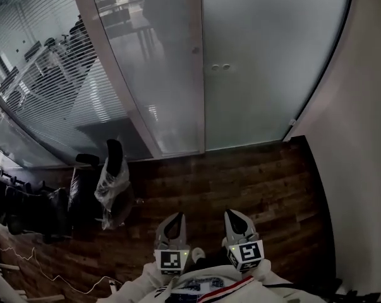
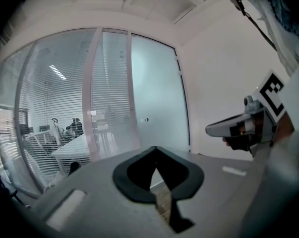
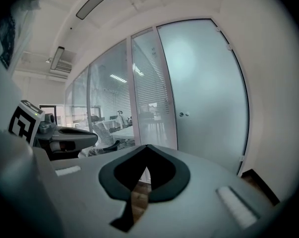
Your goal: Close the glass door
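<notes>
Ahead, glass door (image 1: 266, 62) (frosted).

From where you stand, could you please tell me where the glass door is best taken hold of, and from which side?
Probably the small round knobs near the left edge of the glass door: the rest is flat frosted pane, and the fittings on its right edge suggest hinges there. Come at them straight on, from the front.
</notes>
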Available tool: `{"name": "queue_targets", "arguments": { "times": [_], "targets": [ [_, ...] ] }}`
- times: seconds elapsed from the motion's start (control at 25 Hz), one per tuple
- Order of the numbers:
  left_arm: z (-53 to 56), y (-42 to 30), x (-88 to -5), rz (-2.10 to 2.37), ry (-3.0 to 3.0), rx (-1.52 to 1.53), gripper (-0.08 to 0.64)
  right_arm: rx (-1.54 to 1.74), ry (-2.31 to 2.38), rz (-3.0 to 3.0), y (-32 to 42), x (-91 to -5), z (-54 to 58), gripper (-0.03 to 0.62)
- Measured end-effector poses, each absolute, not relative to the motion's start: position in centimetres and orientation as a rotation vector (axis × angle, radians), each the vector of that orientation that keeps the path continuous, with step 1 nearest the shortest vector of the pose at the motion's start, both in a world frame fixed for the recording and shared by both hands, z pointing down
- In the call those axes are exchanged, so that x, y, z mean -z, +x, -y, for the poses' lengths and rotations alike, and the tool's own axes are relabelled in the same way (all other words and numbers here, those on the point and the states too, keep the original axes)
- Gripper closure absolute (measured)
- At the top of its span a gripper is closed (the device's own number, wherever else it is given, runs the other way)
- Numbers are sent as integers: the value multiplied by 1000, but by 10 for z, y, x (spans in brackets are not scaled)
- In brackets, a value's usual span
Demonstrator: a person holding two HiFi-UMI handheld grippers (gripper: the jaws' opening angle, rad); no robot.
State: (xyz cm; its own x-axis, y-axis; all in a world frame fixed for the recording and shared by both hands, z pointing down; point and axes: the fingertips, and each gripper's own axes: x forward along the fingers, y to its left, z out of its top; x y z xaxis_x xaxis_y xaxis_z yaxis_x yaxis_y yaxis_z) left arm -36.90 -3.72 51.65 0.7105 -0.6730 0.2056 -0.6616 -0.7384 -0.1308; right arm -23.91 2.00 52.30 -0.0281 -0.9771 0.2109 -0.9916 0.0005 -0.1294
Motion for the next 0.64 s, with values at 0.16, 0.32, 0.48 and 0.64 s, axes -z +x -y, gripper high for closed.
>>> {"name": "queue_targets", "arguments": {
  "times": [0.16, 0.32, 0.48, 0.64],
  "targets": [
    [33, -375, -513, -1148, -2866, 349, 557, -331, 2135, 2167, -237, -521, -22, 588],
    [30, -374, -523, -1138, -2845, 426, 557, -330, 2139, 2170, -235, -521, -21, 588],
    [28, -363, -524, -1127, -2852, 460, 557, -270, 2114, 2168, -226, -510, -17, 588],
    [29, -354, -530, -1117, -2817, 467, 557, -204, 2100, 2148, -214, -507, -21, 588]
  ]
}}
